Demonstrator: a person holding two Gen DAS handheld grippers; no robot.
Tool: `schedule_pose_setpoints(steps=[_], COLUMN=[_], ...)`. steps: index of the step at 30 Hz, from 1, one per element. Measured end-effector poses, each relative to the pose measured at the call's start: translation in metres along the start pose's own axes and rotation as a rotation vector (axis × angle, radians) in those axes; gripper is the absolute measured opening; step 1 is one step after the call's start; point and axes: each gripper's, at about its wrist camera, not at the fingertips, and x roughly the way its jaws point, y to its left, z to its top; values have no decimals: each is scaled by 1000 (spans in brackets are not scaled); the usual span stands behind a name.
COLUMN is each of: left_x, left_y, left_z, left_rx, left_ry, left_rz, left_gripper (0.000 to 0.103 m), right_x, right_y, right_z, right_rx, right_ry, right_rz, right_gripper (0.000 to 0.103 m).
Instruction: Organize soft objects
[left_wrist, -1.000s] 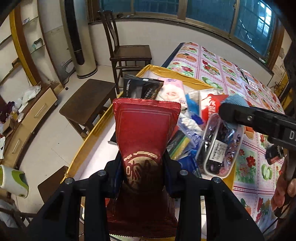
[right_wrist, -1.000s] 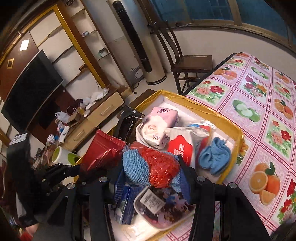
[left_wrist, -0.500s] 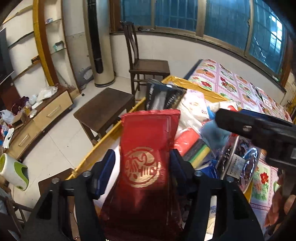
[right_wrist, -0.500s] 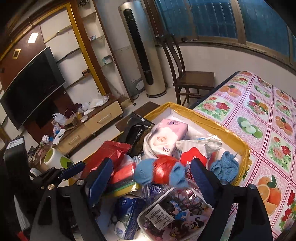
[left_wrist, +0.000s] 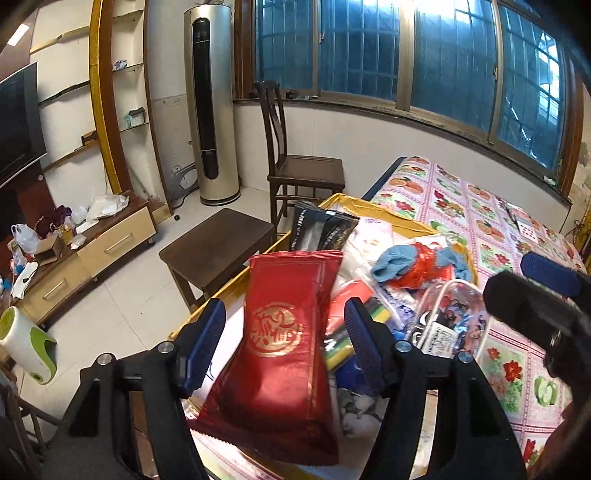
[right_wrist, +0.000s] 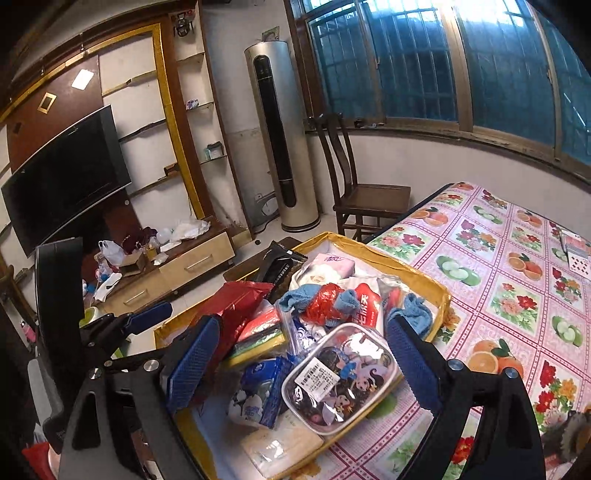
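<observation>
Glossy red pouch (left_wrist: 280, 332), seemingly creased

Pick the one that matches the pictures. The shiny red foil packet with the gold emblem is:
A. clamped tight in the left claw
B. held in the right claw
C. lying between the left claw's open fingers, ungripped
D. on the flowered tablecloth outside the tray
C: the shiny red foil packet with the gold emblem lies between the left claw's spread blue fingers, gaps showing on both sides.

Red packet (left_wrist: 280, 354) between spread left tongs (left_wrist: 284, 345), untouched.
</observation>
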Motion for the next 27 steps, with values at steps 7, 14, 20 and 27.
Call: schedule_pose_setpoints(steps=[7,14,20,27], left_x=[-16,-30,-42,-50], left_y=[-23,-51,-81,-110], left_z=[-5,-11,-21,-31], left_rx=[30,84,152,205], left_ry=[-24,-52,-55,-48], left_rz=[-38,-43,-69,-91], left_gripper=[66,75,78,82], right_x=[-36,-69,-89,-106], right_y=[-18,-41,-64,-82], right_z=[-17,-44,-75,-95], right_rx=[32,54,70,65], right_ry=[-50,-95,-144,-189], right_rz=[-38,-83,-145,-210], right_gripper=[96,97,101,102])
